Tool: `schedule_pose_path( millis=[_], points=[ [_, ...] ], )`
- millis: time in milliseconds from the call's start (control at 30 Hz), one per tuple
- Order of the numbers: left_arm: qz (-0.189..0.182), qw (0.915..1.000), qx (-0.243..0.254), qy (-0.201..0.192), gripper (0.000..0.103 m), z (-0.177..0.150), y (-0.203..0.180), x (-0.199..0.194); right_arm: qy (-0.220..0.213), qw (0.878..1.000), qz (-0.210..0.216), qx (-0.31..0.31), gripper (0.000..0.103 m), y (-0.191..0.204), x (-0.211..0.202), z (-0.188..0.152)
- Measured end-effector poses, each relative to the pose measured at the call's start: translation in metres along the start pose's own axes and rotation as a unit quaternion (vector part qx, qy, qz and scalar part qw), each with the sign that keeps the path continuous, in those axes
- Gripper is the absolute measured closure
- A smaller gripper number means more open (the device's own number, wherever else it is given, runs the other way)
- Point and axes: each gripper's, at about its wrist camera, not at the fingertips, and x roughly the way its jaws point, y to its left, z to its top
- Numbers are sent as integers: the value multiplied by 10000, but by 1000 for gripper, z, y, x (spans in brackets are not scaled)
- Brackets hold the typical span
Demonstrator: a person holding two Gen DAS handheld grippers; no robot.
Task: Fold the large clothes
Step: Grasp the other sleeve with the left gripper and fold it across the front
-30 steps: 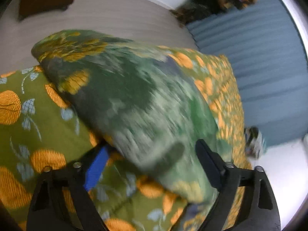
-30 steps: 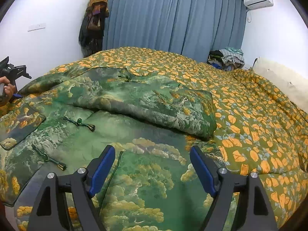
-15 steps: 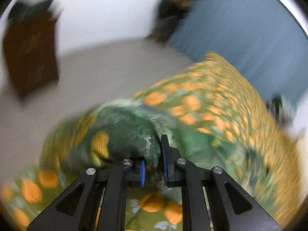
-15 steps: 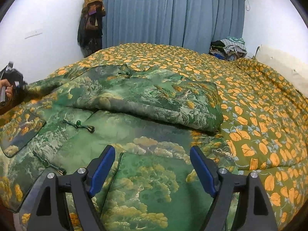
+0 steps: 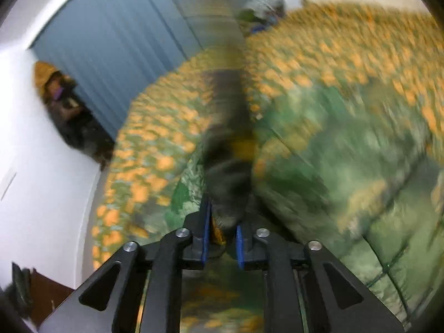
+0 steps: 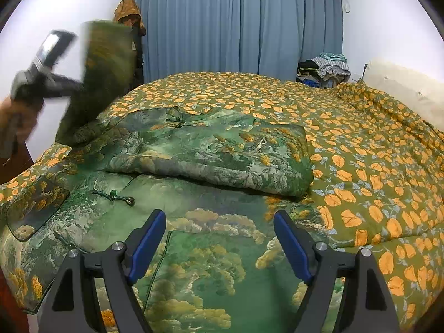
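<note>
The green robe (image 6: 211,149) lies across the bed (image 6: 374,144), filling the lower left of the right view. Your left gripper (image 5: 222,238) is clamped on its sleeve (image 6: 102,83), raised at upper left. Your right gripper (image 6: 219,238) hangs wide open and empty above the robe's lower panel.

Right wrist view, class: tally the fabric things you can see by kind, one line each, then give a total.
Green landscape-print padded robe: 1
Olive bedspread with orange flowers: 1
Blue pleated curtain: 1
Mixed pile of clothes by the curtain: 1
Brown hooded garment hanging on the wall: 1
Total: 5
</note>
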Motion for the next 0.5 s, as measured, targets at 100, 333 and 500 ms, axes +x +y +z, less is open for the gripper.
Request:
schedule_pose_path(
  millis=[100, 333, 500],
  points=[
    [-271, 9972, -27, 692, 71, -13, -26, 28, 129, 9998, 98, 74, 21, -5, 2, 0],
    [-715, 9904, -1063, 511, 23, -40, 13, -3, 585, 9884, 1208, 708, 21, -19, 26, 49],
    [-843, 9812, -1689, 401, 22, -71, 39, -27, 1571, 9468, 2273, 1651, 21, -10, 125, 114]
  ],
)
